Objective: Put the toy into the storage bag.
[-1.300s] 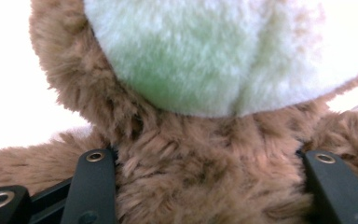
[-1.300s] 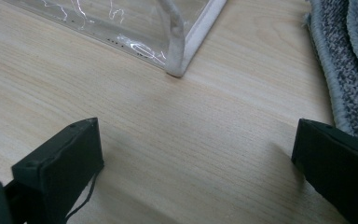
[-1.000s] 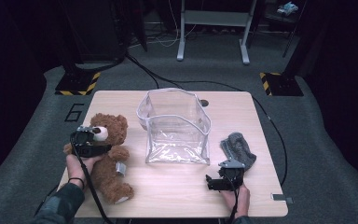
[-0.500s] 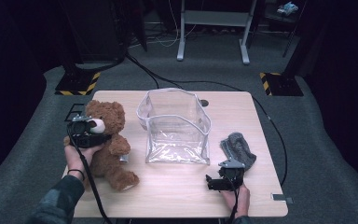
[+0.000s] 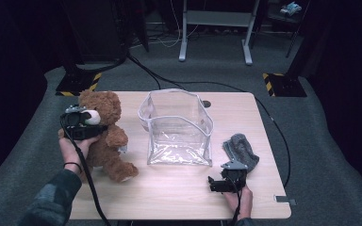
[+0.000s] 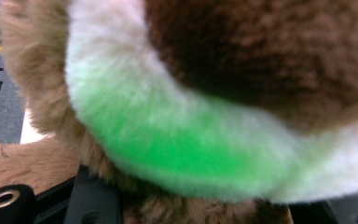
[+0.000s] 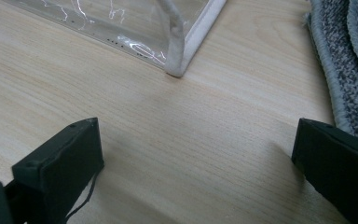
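A brown teddy bear (image 5: 108,141) with a white snout stands almost upright at the table's left, feet near the wood. My left gripper (image 5: 93,122) is shut on its head around the snout. In the left gripper view the bear's fur (image 6: 261,56) presses close above the black jaws, and the left gripper (image 6: 186,207) has fur between them. A clear plastic bag (image 5: 179,127) stands open at the table's middle. My right gripper (image 5: 215,183) rests open on the wood near the front edge. Between its jaws the right gripper (image 7: 196,158) has bare table.
A grey knitted cloth (image 5: 240,150) lies right of the bag, just beyond the right gripper, and the cloth (image 7: 345,60) edges the right jaw. The bag's corner (image 7: 177,42) is ahead. The wooden table (image 5: 169,197) has free room in front. Cables and stands surround it.
The left hand rose and drew the bear from lying on its back to nearly upright, shifting it slightly toward the table's far left. The right gripper stayed still.
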Available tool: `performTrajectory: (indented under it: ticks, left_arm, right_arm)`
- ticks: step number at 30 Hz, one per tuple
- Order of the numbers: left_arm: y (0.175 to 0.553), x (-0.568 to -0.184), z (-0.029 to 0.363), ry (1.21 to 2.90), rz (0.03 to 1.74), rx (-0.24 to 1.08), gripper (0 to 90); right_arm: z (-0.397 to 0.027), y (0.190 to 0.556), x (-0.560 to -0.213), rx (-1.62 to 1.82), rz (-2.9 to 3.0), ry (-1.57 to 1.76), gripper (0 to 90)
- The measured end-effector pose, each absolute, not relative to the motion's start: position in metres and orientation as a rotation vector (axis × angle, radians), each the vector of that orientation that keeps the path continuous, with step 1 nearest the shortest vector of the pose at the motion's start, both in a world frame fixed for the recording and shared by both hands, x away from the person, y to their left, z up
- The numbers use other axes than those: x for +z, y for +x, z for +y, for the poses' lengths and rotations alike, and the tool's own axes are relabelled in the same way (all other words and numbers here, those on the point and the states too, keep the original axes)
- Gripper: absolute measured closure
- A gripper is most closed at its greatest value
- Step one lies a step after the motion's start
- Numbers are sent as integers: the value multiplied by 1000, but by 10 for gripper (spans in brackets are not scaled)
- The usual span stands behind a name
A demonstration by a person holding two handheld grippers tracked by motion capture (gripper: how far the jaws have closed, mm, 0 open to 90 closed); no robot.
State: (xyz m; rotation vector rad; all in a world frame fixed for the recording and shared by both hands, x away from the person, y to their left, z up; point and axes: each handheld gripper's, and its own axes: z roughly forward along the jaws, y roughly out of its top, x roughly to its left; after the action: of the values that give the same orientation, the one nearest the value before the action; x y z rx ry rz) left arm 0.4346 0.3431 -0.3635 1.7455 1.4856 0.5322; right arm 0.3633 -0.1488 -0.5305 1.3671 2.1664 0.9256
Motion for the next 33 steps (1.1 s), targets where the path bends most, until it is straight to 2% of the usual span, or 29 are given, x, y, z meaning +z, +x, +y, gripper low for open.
performTrajectory:
  ticks: [33]
  left_arm:
    - [460, -263, 341, 1627, 1428, 708, 459]
  right_arm:
    - [-149, 363, -530, 921, 2169, 1365, 13]
